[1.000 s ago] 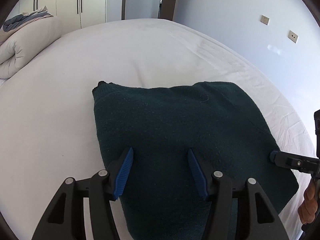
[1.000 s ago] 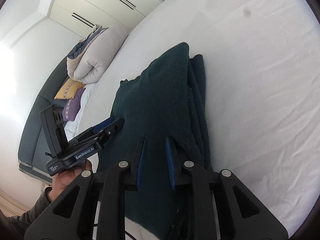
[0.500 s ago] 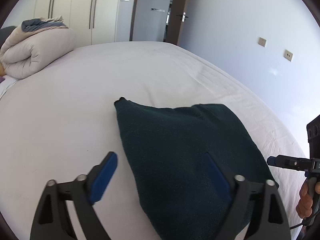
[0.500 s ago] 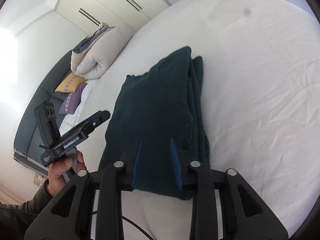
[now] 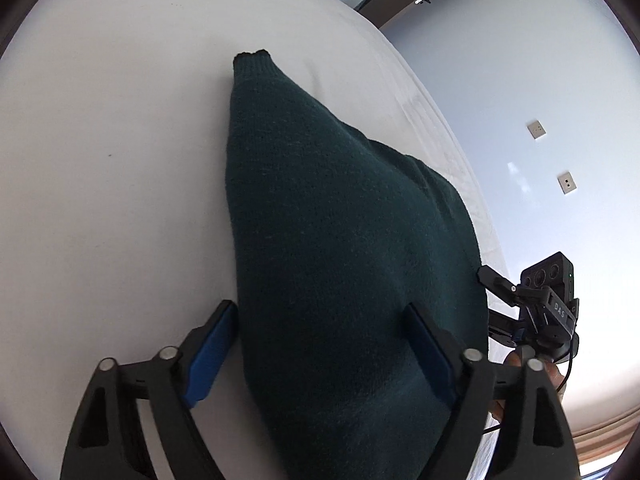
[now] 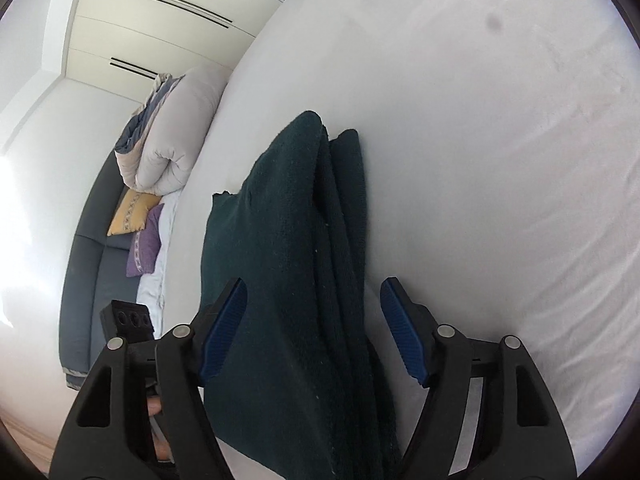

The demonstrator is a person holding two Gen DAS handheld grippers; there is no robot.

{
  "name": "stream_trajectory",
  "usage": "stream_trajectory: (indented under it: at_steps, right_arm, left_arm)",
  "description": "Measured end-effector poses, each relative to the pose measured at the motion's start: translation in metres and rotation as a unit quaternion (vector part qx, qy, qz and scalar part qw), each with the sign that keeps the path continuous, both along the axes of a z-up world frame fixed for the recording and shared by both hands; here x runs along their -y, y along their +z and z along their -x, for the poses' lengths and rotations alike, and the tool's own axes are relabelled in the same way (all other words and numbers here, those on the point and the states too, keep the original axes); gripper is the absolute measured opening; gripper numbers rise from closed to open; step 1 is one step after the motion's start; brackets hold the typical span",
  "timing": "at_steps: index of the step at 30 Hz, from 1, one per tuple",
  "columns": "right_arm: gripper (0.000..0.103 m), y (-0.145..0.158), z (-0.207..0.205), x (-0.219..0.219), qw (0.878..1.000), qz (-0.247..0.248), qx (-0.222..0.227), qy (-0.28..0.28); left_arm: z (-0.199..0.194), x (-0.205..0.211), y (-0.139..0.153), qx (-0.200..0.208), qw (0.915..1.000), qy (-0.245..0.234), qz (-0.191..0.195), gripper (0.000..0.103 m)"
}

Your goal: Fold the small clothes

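Lengthwise, folded dark-green sweater (image 5: 340,260) apparently points away across white bed (image 5: 100,160).

Left claw (image 5: 320,350) straddles the folded green sweater (image 5: 340,260), apparently without gripping, having just narrowed.

A white bed (image 6: 500,140) fills both views, its sheet lightly creased, with a small dark spot (image 6: 494,22) toward its far part. At one end lies a rolled beige duvet (image 6: 172,140) with a blue-grey lining. Beside the bed stands a dark grey sofa (image 6: 92,264) bearing a yellow cushion (image 6: 130,210) and a purple cushion (image 6: 144,242). Cream wardrobe doors (image 6: 160,12) stand behind. Two wall sockets (image 5: 536,130) sit on the pale wall.
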State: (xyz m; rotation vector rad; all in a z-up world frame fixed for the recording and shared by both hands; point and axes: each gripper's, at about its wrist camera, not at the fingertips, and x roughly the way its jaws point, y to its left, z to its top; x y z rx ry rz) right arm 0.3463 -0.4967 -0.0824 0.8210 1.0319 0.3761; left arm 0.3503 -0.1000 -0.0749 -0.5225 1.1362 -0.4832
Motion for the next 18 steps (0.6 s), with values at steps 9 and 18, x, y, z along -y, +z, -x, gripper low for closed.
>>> stream_trajectory:
  at_steps: [9,18]
  right_arm:
    - [0.024,-0.005,-0.016,-0.025,0.999,0.037,-0.022,0.016]
    - [0.022,0.066,0.01,-0.085,0.996,0.081,0.032,0.033]
  left_arm:
    - [-0.005,0.002,0.008,-0.009,1.0,0.001,-0.002,0.046]
    - [0.026,-0.048,0.047,0.005,0.9999,0.015,-0.005,0.044]
